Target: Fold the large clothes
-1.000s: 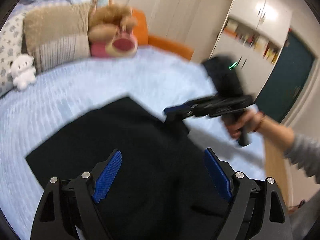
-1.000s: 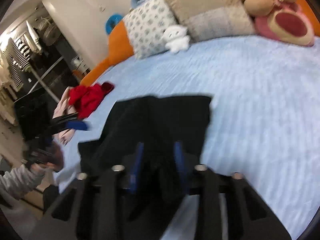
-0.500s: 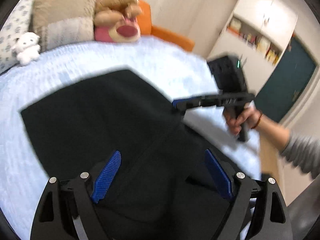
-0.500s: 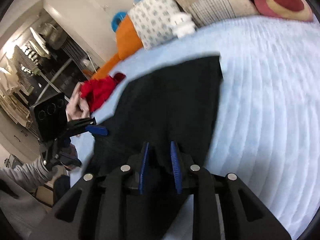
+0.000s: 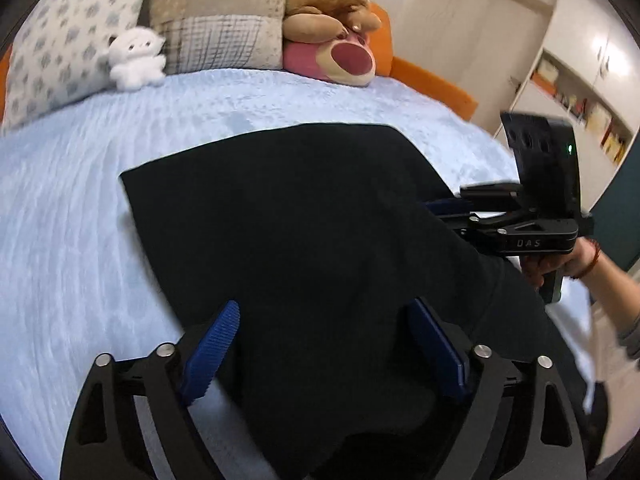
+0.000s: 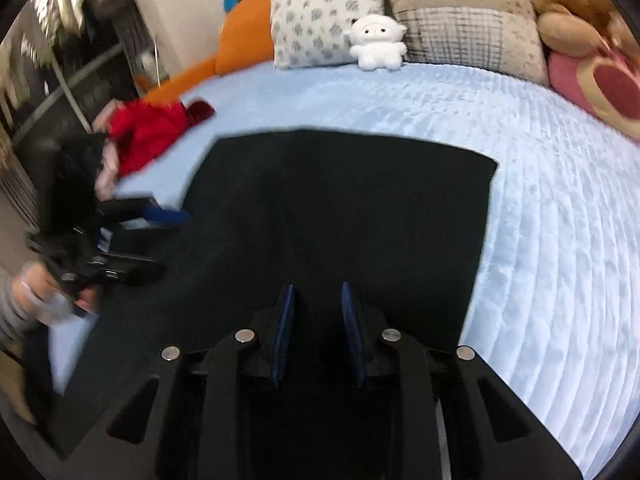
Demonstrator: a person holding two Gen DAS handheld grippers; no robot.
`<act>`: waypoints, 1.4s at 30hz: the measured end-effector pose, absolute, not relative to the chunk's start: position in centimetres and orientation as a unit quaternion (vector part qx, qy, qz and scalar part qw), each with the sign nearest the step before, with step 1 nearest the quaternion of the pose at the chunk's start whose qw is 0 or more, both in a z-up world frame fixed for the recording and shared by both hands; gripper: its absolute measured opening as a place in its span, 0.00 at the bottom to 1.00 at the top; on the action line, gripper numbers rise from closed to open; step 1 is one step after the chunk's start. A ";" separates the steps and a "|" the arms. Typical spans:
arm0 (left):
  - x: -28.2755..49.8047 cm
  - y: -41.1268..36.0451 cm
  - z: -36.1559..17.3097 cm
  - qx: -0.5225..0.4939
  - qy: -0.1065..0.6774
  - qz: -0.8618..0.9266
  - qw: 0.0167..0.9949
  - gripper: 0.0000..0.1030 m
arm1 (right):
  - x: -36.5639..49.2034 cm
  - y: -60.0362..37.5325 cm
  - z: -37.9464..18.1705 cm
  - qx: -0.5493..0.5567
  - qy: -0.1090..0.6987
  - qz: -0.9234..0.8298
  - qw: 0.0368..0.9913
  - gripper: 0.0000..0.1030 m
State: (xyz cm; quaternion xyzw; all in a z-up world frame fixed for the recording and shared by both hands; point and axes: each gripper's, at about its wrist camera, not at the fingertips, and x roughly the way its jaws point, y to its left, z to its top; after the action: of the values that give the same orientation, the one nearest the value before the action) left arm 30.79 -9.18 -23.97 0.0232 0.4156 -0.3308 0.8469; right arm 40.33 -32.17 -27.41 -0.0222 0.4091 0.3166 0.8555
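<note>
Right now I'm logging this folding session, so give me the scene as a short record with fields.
surface: bed with a light blue quilt
garment: black garment spread flat on the quilt
left gripper: jaws opening wide over the garment's near edge, pads not pressing it
right gripper: jaws narrow, black cloth between them; grip unclear
other clothes: red garment at the bed's edge
at the head of the bed: pillows, white plush toy, pink bear plush

The black garment (image 5: 320,240) runs off the lower edge; the red clothing (image 6: 148,136) is blurred.
</note>
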 end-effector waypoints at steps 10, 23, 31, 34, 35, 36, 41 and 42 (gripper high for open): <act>24.6 -5.1 -16.7 -0.045 0.446 -0.314 0.837 0.92 | 29.7 -36.9 -20.4 0.050 0.428 0.305 0.849 0.72; 11.5 -5.0 -23.5 -0.188 0.610 -0.355 0.683 0.95 | 14.9 -41.6 -24.6 0.256 0.548 0.274 0.747 0.80; 9.5 -5.6 -27.1 -0.246 0.609 -0.353 0.666 0.95 | 15.4 -40.8 -27.2 0.260 0.577 0.263 0.729 0.79; 9.7 -6.4 -27.4 -0.300 0.601 -0.379 0.636 0.94 | 16.0 -39.2 -27.0 0.270 0.584 0.297 0.706 0.65; 9.5 -6.7 -27.6 -0.298 0.601 -0.383 0.635 0.94 | 16.2 -38.6 -26.9 0.261 0.585 0.296 0.709 0.65; 9.4 -7.1 -27.7 -0.290 0.602 -0.384 0.637 0.94 | 16.3 -37.9 -27.0 0.241 0.591 0.298 0.710 0.65; 9.7 -7.4 -28.6 -0.306 0.616 -0.370 0.625 0.57 | 16.7 -38.8 -28.5 0.284 0.605 0.276 0.690 0.27; 10.0 -6.9 -29.1 -0.324 0.621 -0.364 0.614 0.42 | 16.7 -39.3 -28.6 0.306 0.602 0.279 0.683 0.21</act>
State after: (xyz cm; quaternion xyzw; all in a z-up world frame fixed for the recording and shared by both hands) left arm 10.04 -6.92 -29.14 -0.3241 0.6213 -0.3640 0.6135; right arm 16.70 -39.29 -28.55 0.3056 0.6017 0.2788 0.6833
